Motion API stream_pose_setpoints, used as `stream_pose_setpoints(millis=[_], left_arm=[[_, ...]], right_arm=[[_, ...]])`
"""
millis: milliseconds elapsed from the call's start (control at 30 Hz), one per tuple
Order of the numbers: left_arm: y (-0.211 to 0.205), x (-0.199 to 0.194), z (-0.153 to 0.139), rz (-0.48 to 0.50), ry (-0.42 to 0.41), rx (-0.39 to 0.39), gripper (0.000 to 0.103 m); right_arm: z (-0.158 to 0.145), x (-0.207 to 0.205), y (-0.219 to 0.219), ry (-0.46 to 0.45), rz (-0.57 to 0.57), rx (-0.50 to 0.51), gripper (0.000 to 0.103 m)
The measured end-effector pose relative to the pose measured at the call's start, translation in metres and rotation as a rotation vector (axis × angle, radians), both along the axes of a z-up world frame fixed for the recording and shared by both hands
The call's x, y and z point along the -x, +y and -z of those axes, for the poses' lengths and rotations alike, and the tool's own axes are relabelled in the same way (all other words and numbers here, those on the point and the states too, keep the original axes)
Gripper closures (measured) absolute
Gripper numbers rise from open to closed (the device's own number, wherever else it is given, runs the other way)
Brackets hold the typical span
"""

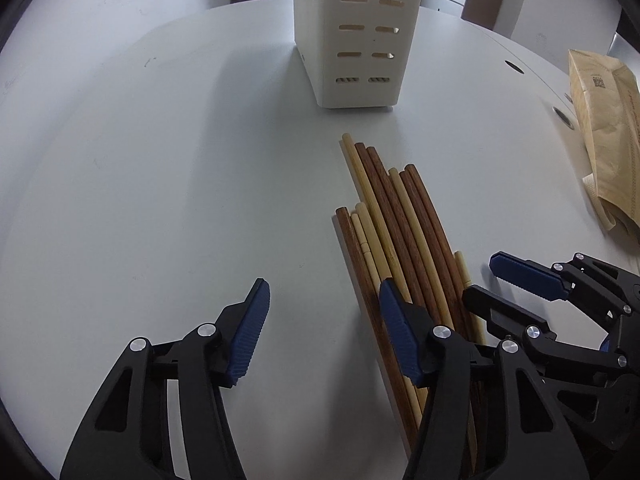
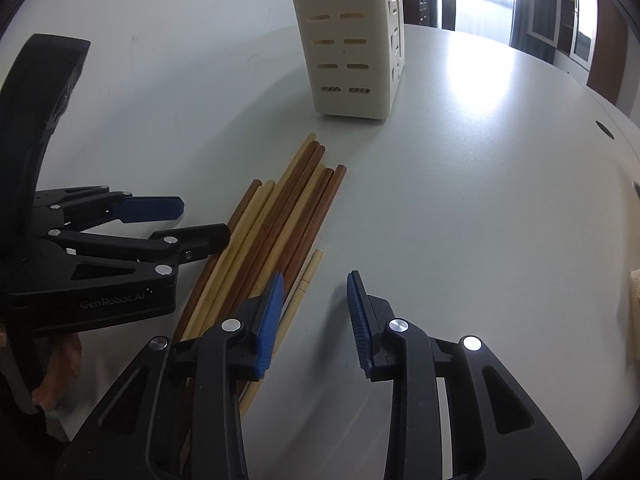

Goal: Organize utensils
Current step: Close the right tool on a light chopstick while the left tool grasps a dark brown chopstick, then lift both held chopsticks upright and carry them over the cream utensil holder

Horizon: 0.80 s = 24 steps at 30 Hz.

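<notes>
- Left wrist view: black two-finger left gripper (image 1: 324, 312) with blue ribbed pads sits nearest the lens, jaws partly open, nothing between the pads.
- Its right pad (image 1: 394, 328) overlaps the near end of the bundle of dark-brown and pale wooden chopsticks (image 1: 394, 220); whether it touches them cannot be told. Its other pad is over bare table.
- Chopsticks lie flat on the white round table (image 1: 160, 180), roughly parallel, far ends pointing toward the cream slotted plastic utensil holder (image 1: 352, 36), which stands upright, apart from them.
- Black right gripper (image 1: 496, 280) with blue pads comes in from the lower right, jaws partly open, one finger over the right edge of the bundle.
- Only this view shows the brown paper bag (image 1: 608, 128) lying at the table's right edge.
- Right wrist view: right gripper (image 2: 316, 308) nearest the lens, jaws narrowly apart, gripping nothing; only table (image 2: 480, 200) shows between the pads. Its left pad (image 2: 270, 320) overlaps the right side of the chopsticks (image 2: 288, 208).
- Left gripper (image 2: 204, 216) enters from the left, partly open, its lower finger over the bundle's left edge.
- Only this view shows fingertips of a hand (image 2: 60, 368) under the left gripper's body, a second compartment on the side of the holder (image 2: 348, 40), and bright windows behind it.
</notes>
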<state>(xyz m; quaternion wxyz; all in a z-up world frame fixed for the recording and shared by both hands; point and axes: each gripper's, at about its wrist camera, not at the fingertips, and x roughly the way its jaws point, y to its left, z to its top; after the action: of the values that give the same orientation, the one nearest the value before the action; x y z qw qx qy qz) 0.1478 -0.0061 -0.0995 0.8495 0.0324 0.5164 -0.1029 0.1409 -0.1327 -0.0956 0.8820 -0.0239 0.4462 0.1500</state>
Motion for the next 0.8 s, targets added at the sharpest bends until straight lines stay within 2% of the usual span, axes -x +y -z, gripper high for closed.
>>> stream_pose_setpoints(millis=[33, 100, 200, 367, 500, 567, 600, 800], left_arm=[[0.003, -0.002, 0.001, -0.002, 0.004, 0.021, 0.045], [0.008, -0.005, 0.000, -0.013, 0.002, 0.029, 0.046], [0.008, -0.008, 0.001, -0.010, -0.008, 0.010, 0.048], [-0.003, -0.011, 0.002, 0.002, -0.024, -0.042, 0.050], [-0.004, -0.015, 0.000, 0.025, -0.013, -0.023, 0.065], [-0.005, -0.020, -0.002, 0.038, 0.011, 0.005, 0.081], [-0.004, -0.023, -0.002, 0.044, 0.025, 0.019, 0.092], [-0.007, -0.038, -0.001, 0.076, 0.052, 0.041, 0.096]], right_arm=[[0.000, 0.000, 0.001, -0.009, 0.001, 0.019, 0.070], [0.001, -0.002, 0.002, -0.014, 0.011, 0.051, 0.084], [0.000, -0.001, 0.001, -0.022, 0.014, 0.052, 0.088], [0.002, -0.004, 0.005, -0.026, 0.000, 0.060, 0.088], [0.002, -0.002, 0.005, -0.035, 0.005, 0.053, 0.095], [0.002, -0.003, 0.004, -0.038, 0.000, 0.043, 0.097], [0.002, -0.003, 0.004, -0.035, -0.007, 0.032, 0.097], [0.000, -0.006, -0.005, -0.036, -0.007, -0.024, 0.097]])
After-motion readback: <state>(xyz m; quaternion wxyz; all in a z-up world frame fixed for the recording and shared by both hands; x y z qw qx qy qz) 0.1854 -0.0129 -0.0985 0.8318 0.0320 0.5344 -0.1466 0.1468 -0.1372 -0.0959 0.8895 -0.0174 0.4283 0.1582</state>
